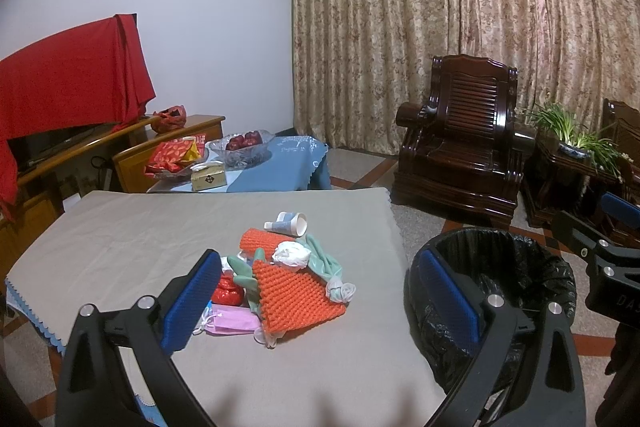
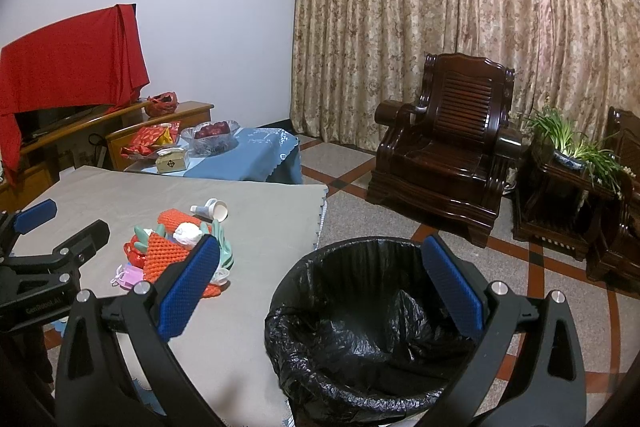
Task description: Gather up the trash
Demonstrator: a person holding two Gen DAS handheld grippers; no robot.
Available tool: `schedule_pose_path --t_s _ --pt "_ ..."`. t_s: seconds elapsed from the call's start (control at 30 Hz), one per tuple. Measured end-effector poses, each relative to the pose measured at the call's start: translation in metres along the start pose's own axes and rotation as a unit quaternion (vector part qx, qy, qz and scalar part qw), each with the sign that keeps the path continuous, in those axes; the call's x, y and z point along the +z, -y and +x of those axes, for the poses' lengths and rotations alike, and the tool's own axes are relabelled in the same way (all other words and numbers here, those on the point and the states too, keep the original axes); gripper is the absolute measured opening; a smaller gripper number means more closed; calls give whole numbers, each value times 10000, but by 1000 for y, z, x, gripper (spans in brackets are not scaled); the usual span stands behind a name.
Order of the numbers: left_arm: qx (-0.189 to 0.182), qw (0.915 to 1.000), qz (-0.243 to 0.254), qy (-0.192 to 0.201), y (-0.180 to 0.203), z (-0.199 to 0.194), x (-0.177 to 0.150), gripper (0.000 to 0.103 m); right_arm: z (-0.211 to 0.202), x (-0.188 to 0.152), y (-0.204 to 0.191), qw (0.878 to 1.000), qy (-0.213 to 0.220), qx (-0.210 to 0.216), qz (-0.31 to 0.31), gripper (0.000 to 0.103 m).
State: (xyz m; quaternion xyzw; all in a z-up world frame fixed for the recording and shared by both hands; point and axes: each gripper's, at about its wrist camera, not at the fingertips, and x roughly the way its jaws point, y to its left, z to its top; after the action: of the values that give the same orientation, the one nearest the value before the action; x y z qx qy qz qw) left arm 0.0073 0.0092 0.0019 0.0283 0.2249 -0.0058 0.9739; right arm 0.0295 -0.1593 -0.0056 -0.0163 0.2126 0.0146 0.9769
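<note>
A pile of trash lies on the grey-clothed table (image 1: 120, 239): orange foam netting (image 1: 294, 293), a paper cup (image 1: 292, 223), a crumpled white tissue (image 1: 292, 253), green gloves (image 1: 324, 259), a pink mask (image 1: 232, 319) and a red wrapper (image 1: 228, 291). The pile also shows in the right wrist view (image 2: 168, 247). My left gripper (image 1: 320, 299) is open and empty, above the table just short of the pile. My right gripper (image 2: 320, 287) is open and empty above the black-lined trash bin (image 2: 360, 327), which stands on the floor right of the table.
A blue-clothed side table (image 1: 280, 167) behind holds a glass fruit bowl (image 1: 244, 147), a tissue box (image 1: 208, 179) and red packets. A dark wooden armchair (image 1: 460, 155), a potted plant (image 1: 576, 143) and curtains stand at the back right. A red-draped TV stands left.
</note>
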Motion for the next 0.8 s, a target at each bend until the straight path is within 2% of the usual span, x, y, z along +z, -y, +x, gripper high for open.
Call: schedule_pose_path --t_s 0.27,0.33,0.53,0.8 --pt "3 10000 -13 -14 1 1 -4 97 2 -2 -1 10000 -14 0 -9 98" --pt "8 10000 -24 -21 -1 3 -18 97 3 -5 -1 10000 -21 2 -16 98" --pt "17 10000 -64 -48 -3 6 -30 97 7 -12 -5 10000 -25 25 -21 98" --pt "100 9999 -111 -87 -17 13 -26 97 27 -16 -21 9997 -116 200 -60 98"
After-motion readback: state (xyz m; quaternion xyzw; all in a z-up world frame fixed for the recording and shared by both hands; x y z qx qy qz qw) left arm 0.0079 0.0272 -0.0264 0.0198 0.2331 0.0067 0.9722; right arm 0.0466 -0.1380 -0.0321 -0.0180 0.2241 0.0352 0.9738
